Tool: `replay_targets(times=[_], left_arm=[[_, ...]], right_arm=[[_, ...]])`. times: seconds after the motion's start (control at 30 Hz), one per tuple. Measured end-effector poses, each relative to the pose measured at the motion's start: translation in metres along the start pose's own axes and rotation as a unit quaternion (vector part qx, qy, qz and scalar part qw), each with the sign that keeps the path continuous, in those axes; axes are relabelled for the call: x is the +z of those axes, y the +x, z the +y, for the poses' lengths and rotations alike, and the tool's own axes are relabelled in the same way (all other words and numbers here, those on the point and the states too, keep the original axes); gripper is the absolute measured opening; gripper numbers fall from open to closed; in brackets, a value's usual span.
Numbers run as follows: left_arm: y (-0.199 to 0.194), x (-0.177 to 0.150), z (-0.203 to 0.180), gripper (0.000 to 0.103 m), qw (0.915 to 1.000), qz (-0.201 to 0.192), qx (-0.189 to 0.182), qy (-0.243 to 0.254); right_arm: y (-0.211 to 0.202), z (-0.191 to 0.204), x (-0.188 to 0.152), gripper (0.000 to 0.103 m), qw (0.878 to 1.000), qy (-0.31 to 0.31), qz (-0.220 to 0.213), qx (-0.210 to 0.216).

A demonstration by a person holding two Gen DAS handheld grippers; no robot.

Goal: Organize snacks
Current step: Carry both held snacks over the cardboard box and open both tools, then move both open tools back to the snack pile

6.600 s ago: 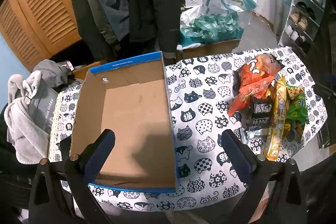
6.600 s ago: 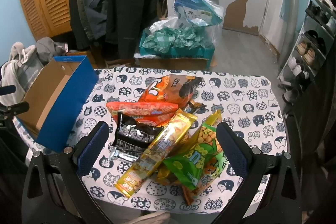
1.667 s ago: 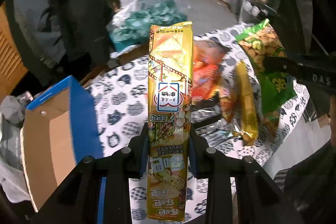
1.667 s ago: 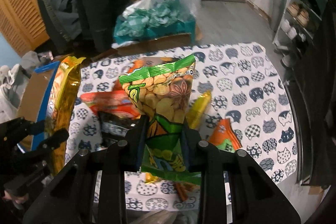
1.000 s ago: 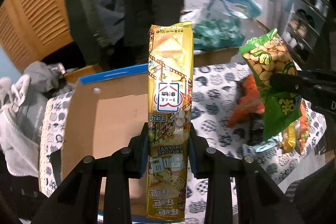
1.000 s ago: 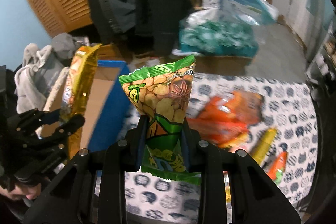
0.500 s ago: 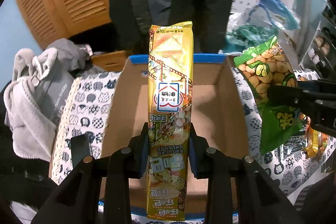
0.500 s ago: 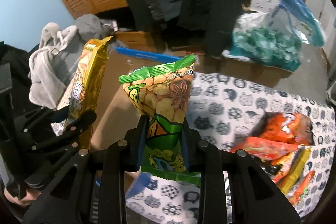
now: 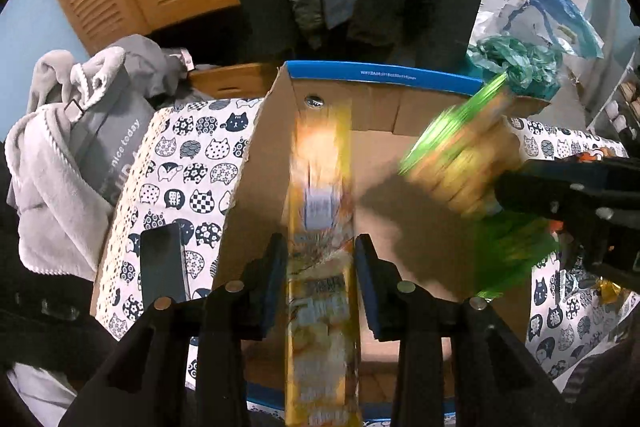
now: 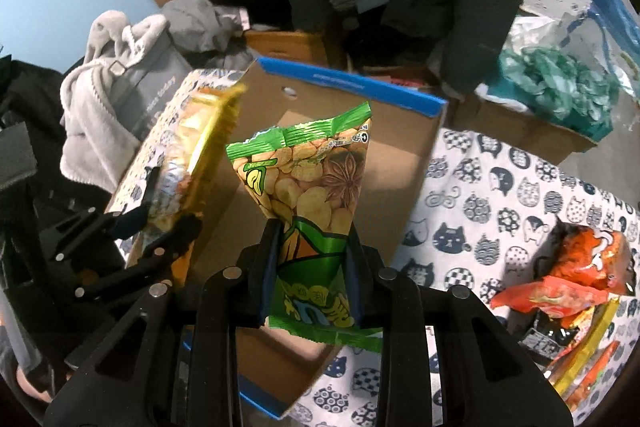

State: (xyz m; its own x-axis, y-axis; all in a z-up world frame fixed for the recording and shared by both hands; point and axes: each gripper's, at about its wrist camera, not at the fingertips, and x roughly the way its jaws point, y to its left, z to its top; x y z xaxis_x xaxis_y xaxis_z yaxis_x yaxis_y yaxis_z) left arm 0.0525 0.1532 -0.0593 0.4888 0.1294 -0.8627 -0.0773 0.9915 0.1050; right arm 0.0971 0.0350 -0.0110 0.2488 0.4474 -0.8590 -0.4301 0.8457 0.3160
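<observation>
Clearly both claws are loaded and poised over the same target. The left gripper (image 9: 320, 279) has its 2 fingers closed on the lower part of a long yellow snack packet (image 9: 320, 195), and pinching it low leaves most of the packet free to go in first. The packet's long axis runs straight out along the fingers, its far end pointing at the back wall of the open cardboard box (image 9: 416, 163) below; it is blurred, so how far above the floor of the box it hangs cannot be told. The right gripper (image 10: 312, 267) is likewise clamped on the lower half of a green snack bag (image 10: 308, 187), which stands upright in the jaws with its crimped top edge away from the claw and toward the box's blue-edged far rim. In the left view this green bag (image 9: 464, 155) shows as a smear at the box's right side, tilted with its top toward the upper right. Holding both packs over the box at once suggests the person means to drop them in side by side. The box sits on a cat-print tablecloth (image 10: 496, 211), and the remaining snacks (image 10: 576, 283), orange, black and yellow packs, lie heaped well apart to the right. A grey garment (image 9: 72, 147) is bunched just beyond the table's left edge.
</observation>
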Motion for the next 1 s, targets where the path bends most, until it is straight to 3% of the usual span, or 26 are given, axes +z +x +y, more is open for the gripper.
replay_targets(times=[0.13,0.37,0.73,1.0], left_arm=[[-0.003,0.002,-0.002,0.060,0.9999,-0.004,0.011,0.004],[-0.009,0.003,-0.008,0.061,0.9999,-0.012,0.004,0.009],[-0.025,0.005,-0.047,0.066,0.9984,-0.026,-0.020,0.047],[-0.036,0.003,-0.099,0.070,0.9942,-0.034,-0.040,0.094]], right_arm=[[0.001,-0.001,0.000,0.053,1.000,0.002,-0.003,-0.004],[-0.014,-0.020,-0.004,0.065,0.999,0.027,-0.019,-0.014],[-0.046,-0.060,-0.026,0.069,0.997,0.054,-0.033,-0.047],[-0.073,-0.112,-0.062,0.069,0.992,0.091,-0.035,-0.074]])
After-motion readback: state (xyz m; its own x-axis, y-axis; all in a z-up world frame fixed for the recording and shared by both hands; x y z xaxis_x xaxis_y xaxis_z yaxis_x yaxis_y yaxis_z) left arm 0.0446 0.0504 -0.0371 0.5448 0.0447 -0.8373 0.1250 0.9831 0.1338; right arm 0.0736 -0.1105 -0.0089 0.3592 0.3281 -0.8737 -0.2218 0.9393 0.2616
